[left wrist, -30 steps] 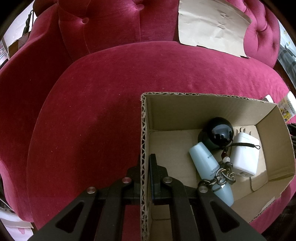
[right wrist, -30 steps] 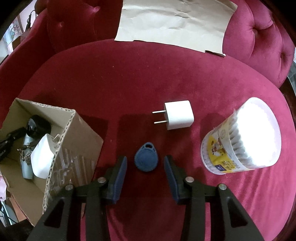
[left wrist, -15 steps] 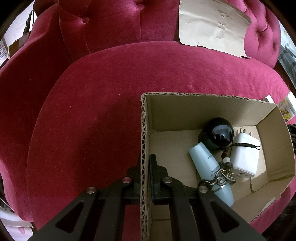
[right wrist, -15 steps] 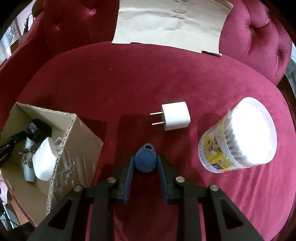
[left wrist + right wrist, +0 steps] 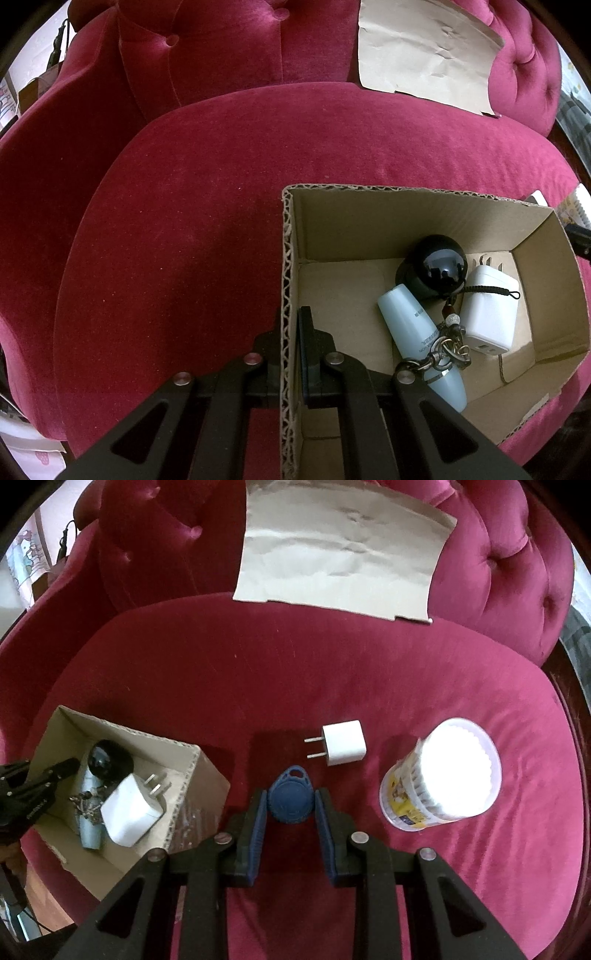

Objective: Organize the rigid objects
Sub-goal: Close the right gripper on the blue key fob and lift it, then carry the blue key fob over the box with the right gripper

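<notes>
A cardboard box (image 5: 417, 218) sits on the seat of a crimson velvet armchair (image 5: 192, 206), and the left gripper (image 5: 291, 332) is clamped on the box's left wall, one jaw outside and one inside the corrugated edge. Only the left wrist view looks straight into the box: against its far right corner lies a glossy black ball-shaped object (image 5: 439, 266), with a pale blue bottle (image 5: 413, 332) slanting toward the near side, a metal keychain (image 5: 443, 350) draped across the bottle, and a large white charger (image 5: 487, 310) beside the box's right wall. The right wrist view shows what lies to the right of the box, hidden from the other camera. There the right gripper (image 5: 291, 801) has just been closing and now grips a blue key fob (image 5: 291, 797) between its blue pads, the fob close to the box's right wall and seemingly raised off the cushion. Farther right of the box, a small white plug adapter (image 5: 343, 747) lies on the seat with its prongs pointing back toward the box, and farther still stands a clear tub of cotton swabs (image 5: 439, 775). Both views show a creased sheet of brown paper (image 5: 340, 550) leaning on the tufted backrest beyond the box.
</notes>
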Demonstrator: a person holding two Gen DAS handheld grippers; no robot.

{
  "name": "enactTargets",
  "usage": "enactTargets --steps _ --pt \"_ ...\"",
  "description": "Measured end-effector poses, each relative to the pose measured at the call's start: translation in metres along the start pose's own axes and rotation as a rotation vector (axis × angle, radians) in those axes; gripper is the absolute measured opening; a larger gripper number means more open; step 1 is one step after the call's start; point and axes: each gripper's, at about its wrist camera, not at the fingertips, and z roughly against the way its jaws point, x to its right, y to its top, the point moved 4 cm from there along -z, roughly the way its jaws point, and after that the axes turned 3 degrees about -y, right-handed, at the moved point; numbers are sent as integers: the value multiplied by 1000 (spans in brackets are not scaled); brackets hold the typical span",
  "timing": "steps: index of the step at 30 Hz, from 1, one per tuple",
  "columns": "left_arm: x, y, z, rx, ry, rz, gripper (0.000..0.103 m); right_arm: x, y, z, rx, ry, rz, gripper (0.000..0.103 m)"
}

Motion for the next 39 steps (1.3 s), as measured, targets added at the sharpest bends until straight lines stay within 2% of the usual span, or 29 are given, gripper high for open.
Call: enactTargets --steps 15,27,39 --pt "0 0 0 0 1 -1 5 -27 11 40 46 18 34 27" --pt "0 0 0 0 1 -1 5 -74 19 62 88 100 102 27" --pt "0 0 0 0 1 -1 4 -123 18 62 99 186 172 27"
